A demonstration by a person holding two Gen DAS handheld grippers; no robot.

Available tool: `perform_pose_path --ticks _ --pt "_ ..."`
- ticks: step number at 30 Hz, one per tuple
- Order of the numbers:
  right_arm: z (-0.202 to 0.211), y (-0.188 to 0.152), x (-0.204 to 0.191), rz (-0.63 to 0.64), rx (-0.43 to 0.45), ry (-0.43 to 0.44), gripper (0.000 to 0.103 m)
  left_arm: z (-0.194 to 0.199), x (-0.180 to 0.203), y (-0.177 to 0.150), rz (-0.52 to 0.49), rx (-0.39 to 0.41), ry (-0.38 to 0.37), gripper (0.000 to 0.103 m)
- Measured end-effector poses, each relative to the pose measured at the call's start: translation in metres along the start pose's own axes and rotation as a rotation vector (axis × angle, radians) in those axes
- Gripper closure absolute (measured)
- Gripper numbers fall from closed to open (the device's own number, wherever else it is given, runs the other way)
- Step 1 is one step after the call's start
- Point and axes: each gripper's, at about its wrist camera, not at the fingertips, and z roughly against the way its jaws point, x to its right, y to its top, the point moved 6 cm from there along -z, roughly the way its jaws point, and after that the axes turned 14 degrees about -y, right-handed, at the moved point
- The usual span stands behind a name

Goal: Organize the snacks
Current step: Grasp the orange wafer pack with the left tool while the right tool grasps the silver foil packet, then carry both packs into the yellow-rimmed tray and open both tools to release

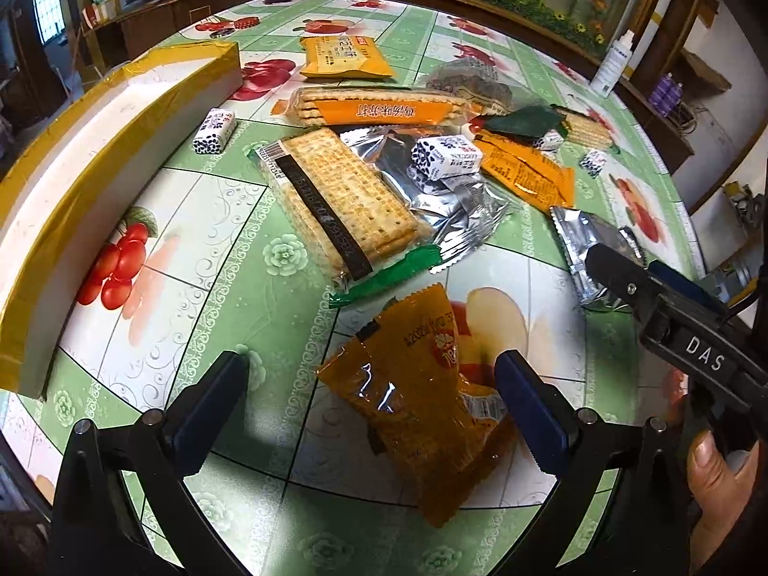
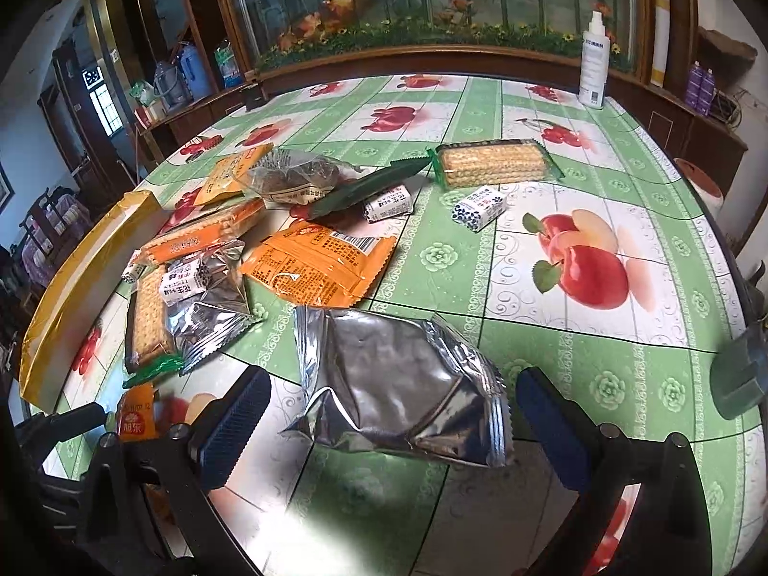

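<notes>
Snack packets lie scattered on a round table with a fruit-print cloth (image 1: 192,259). My left gripper (image 1: 369,384) is open, its fingers on either side of an orange-brown packet (image 1: 422,413) lying on the table. My right gripper (image 2: 393,413) is open around a silver foil packet (image 2: 398,384), which also shows in the left wrist view (image 1: 583,249). A cracker pack with green ends (image 1: 336,197) lies just beyond the left gripper. A yellow-edged box (image 1: 96,144) stands at the left; it also shows in the right wrist view (image 2: 77,288).
Further packets: orange cracker sleeve (image 1: 374,108), yellow packet (image 1: 343,57), orange flat packet (image 2: 321,264), cracker pack (image 2: 494,163), small white candies (image 2: 480,209), dark clear bag (image 2: 293,177). A white spray bottle (image 2: 594,62) stands at the far table edge.
</notes>
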Motion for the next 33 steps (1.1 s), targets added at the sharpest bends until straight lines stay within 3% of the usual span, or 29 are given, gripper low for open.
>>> perform_pose_path --ticks 7,10,12,15,17,21,27,33 --pt "-0.013 -0.002 -0.004 0.022 -0.024 -0.033 0.007 -0.003 0.001 -0.002 -0.068 -0.005 0.039 0.002" --pt "-0.012 -0.001 -0.004 0.032 -0.021 -0.051 0.013 0.002 0.001 0.002 -0.099 0.008 0.03 0.024" --pt "-0.01 -0.002 -0.004 0.039 -0.015 -0.058 0.018 0.006 0.003 0.004 -0.138 0.013 0.012 0.062" --pt "-0.002 -0.002 -0.006 0.051 0.018 -0.07 0.035 0.008 0.002 0.005 -0.169 0.007 -0.019 0.066" --pt "0.003 -0.001 -0.007 0.04 0.024 -0.046 0.039 0.01 0.0 0.004 -0.175 0.008 -0.036 0.068" --pt "0.009 -0.005 -0.01 0.022 0.029 -0.009 0.04 0.017 -0.007 0.0 -0.153 0.006 -0.098 0.078" --pt "0.028 -0.008 -0.014 -0.016 0.056 0.048 0.04 0.03 -0.025 -0.005 -0.111 0.022 -0.136 0.079" --pt "0.044 -0.005 -0.022 -0.021 0.077 0.079 0.04 0.058 -0.033 -0.003 -0.127 0.094 -0.152 0.079"
